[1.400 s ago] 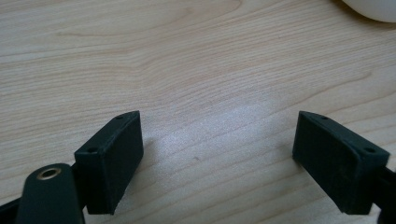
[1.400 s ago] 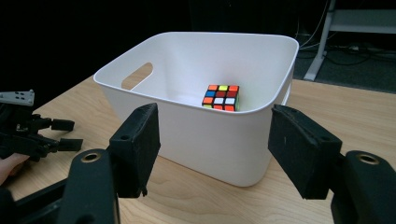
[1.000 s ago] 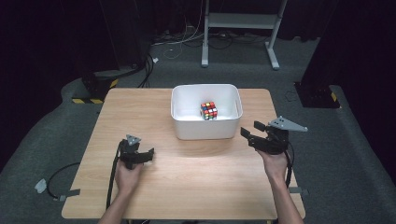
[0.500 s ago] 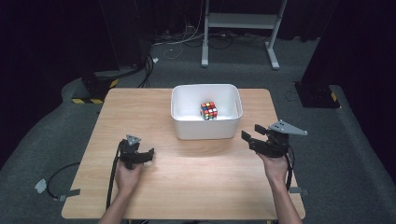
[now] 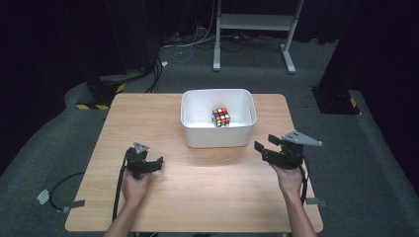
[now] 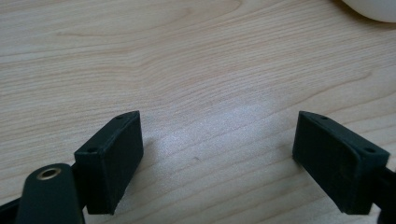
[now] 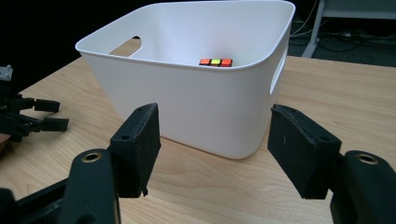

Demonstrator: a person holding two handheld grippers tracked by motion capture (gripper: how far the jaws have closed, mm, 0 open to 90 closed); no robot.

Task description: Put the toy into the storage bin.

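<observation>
Two tools sat low over the counter [image 5: 197,197], each with its jaws spread wide and gripping nothing. In the high view the left tool [image 5: 153,165] was held near the counter's front left part, its jaws pointing right across bare wood; in its own view the black jaws stood well apart above the grain, with a curve of the white bin [image 6: 373,9] at the top right corner. The right tool [image 5: 262,150], with its grey plate on top, was held at the counter's right edge, pointing left toward the bin [image 5: 217,136] and close to its front right corner without touching it. In the right gripper view the jaws framed the bin's near wall, and the left tool [image 7: 44,116] appeared farther off at the left edge. The cube [image 5: 221,117] lay inside the bin on its floor, toward the right; over the rim its top row [image 7: 215,62] showed orange, yellow and red.
</observation>
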